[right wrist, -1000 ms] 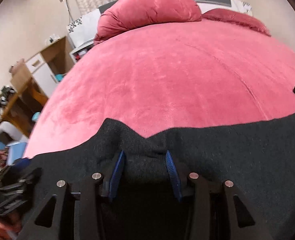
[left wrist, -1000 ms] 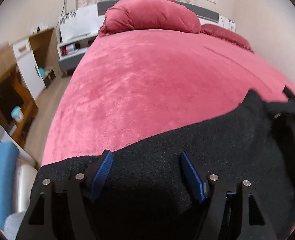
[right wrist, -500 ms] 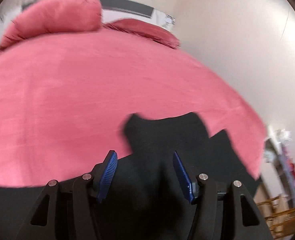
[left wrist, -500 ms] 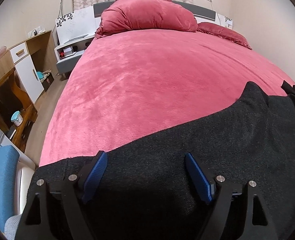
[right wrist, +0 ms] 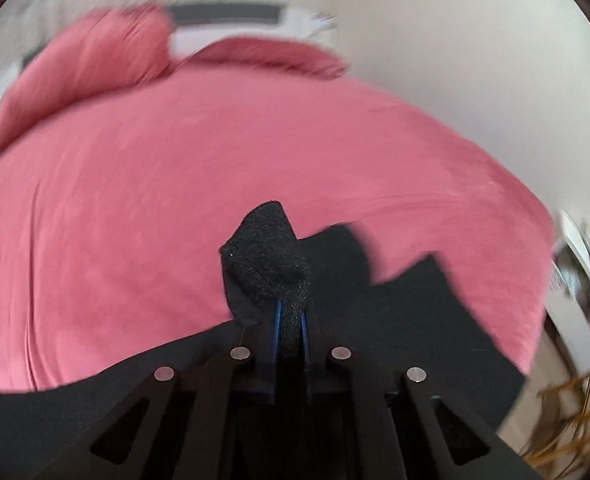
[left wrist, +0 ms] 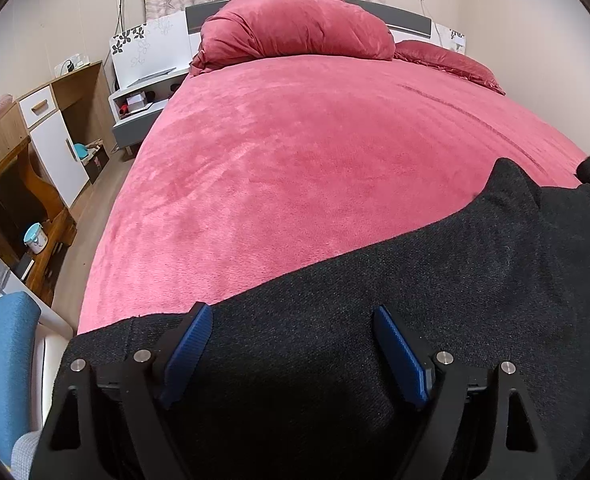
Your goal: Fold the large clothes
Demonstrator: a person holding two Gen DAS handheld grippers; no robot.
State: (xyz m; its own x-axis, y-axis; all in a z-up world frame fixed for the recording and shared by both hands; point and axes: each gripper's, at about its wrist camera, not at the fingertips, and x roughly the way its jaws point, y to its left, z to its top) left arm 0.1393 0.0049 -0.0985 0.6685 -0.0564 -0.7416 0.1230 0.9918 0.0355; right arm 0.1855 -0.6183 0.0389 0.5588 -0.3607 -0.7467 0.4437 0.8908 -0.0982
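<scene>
Black garment (left wrist: pixel 435 280) lying spread across the near end of the pink bed (left wrist: pixel 315 152). Right gripper (right wrist: pixel 290 324) pinching a bunched fold of it, jaws nearly together. Left gripper (left wrist: pixel 295 344) hovering over the cloth, blue pads (left wrist: pixel 185 344) spread wide.

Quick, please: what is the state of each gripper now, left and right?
Left gripper: open, jaws apart over the black garment, holding nothing.
Right gripper: closed on a fold of the black garment.
</scene>
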